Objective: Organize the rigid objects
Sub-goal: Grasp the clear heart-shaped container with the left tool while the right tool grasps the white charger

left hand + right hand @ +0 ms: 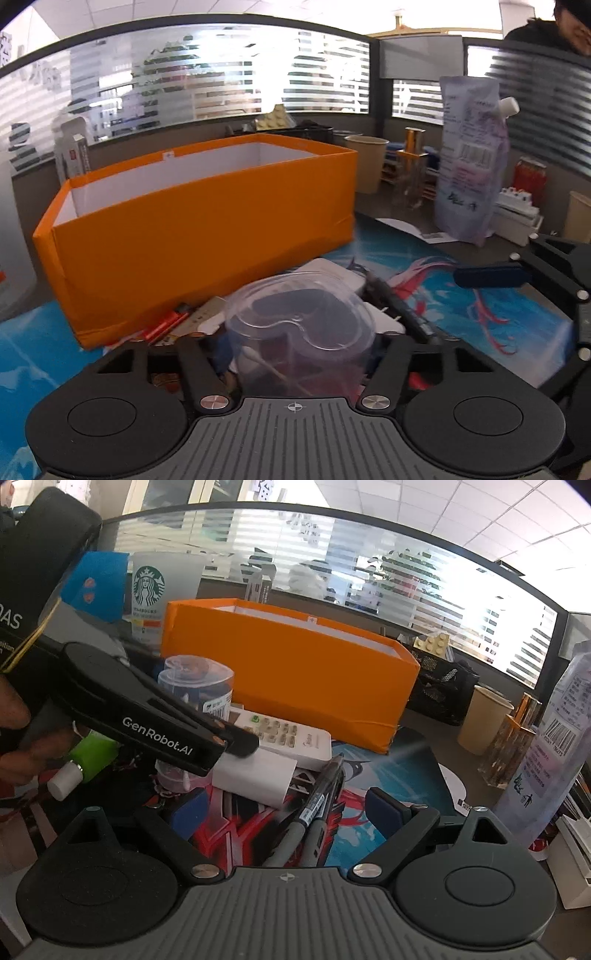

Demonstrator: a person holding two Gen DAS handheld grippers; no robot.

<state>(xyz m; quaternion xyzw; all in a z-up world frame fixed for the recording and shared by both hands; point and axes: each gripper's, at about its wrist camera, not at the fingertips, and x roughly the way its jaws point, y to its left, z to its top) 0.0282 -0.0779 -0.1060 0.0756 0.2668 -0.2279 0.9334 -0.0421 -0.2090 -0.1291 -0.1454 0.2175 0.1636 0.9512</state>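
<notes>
A clear plastic container (299,325) with a lid, dark things inside, fills the gap between the fingers of my left gripper (299,350); the pads lie against its sides and the fingertips are hidden behind it. From the right wrist view the left gripper (236,744) crosses in front of that container (195,683). An orange open box (207,221) (295,672) stands just behind. My right gripper (286,812) is open over two grey pens (314,812) on the mat, touching neither. A white remote (291,734) and a white adapter block (258,775) lie between pens and box.
A spouted pouch (469,162) (554,738), a paper cup (484,720) and an amber glass bottle (513,746) stand right of the box. A Starbucks cup (155,590), a black carton (37,572) and a green bottle (88,753) crowd the left. A hand (18,738) shows there.
</notes>
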